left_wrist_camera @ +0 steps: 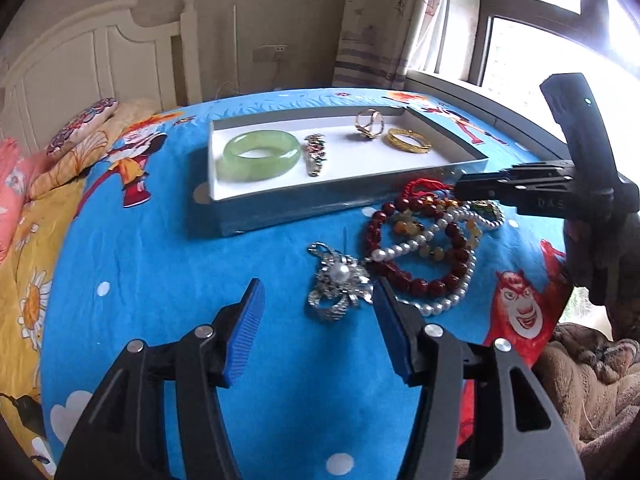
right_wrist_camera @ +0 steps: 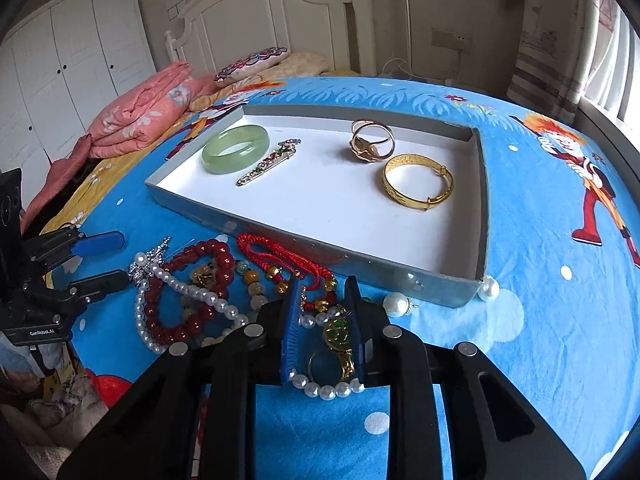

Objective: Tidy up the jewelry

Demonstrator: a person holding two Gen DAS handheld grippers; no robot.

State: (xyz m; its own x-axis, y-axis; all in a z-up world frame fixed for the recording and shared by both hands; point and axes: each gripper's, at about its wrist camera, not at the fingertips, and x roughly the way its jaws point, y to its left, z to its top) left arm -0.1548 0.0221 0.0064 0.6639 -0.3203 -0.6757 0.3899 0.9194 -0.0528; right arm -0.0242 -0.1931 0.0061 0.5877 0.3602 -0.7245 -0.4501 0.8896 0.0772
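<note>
Now the right gripper point(right_wrist_camera: 323, 320) fingers straddle the green-and-gold pendant point(right_wrist_camera: 339, 336), not yet clamped; close, then lift toward the tray point(right_wrist_camera: 482, 184); left gripper point(left_wrist_camera: 318, 304) released.

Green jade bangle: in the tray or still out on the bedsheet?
In. The green jade bangle lies flat on the white floor of the shallow grey cardboard tray, at its far left end, beside a slim jewelled brooch.

Daylight enters through the window point(left_wrist_camera: 532, 48) at the upper right of the left wrist view, blown out to white glare there. Both views are bright and mostly sharp, colours vivid. Fisheye bending curves the bed point(right_wrist_camera: 540, 208) strongly, and dark vignetting fills the corners. Shadows are soft and faint under the white tray point(right_wrist_camera: 482, 216).
</note>
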